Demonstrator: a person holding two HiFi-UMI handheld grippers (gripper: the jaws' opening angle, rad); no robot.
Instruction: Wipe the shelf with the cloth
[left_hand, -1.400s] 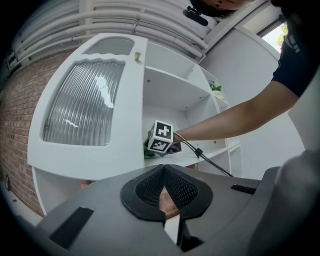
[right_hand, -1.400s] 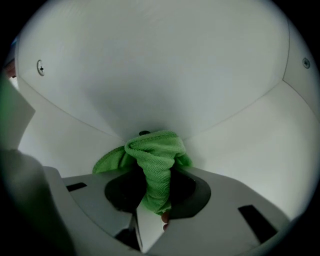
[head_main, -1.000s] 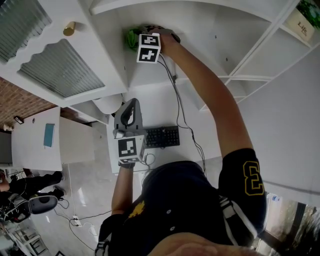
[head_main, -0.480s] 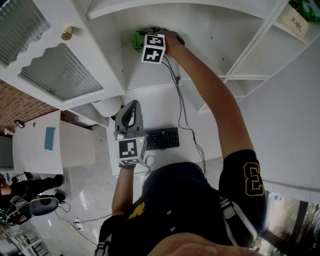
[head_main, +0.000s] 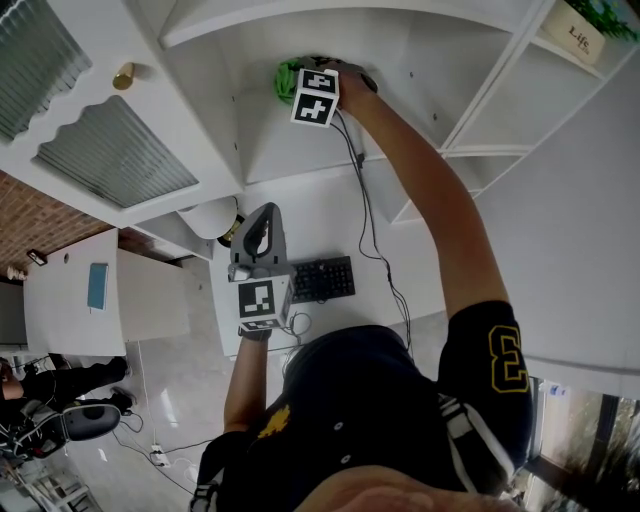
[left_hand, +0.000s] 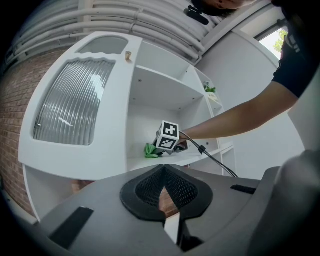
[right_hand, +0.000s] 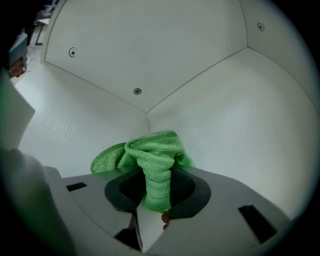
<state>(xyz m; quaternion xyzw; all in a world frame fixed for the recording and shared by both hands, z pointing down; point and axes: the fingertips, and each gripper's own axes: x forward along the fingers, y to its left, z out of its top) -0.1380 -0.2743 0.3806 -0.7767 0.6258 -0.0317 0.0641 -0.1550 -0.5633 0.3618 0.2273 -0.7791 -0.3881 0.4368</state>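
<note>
The right hand-held gripper (right_hand: 157, 192) pinches a soft green microfibre cloth (right_hand: 150, 150) by its bunched middle, in the back corner of the white shelf (right_hand: 65, 125). Light and floppy, it likely wants that gathered hold

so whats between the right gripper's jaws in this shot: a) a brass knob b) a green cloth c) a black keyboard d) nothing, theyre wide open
B: the right gripper view shows the green cloth bunched up and pinched between the jaws of the right gripper, close to the inner corner of the white shelf.
</note>
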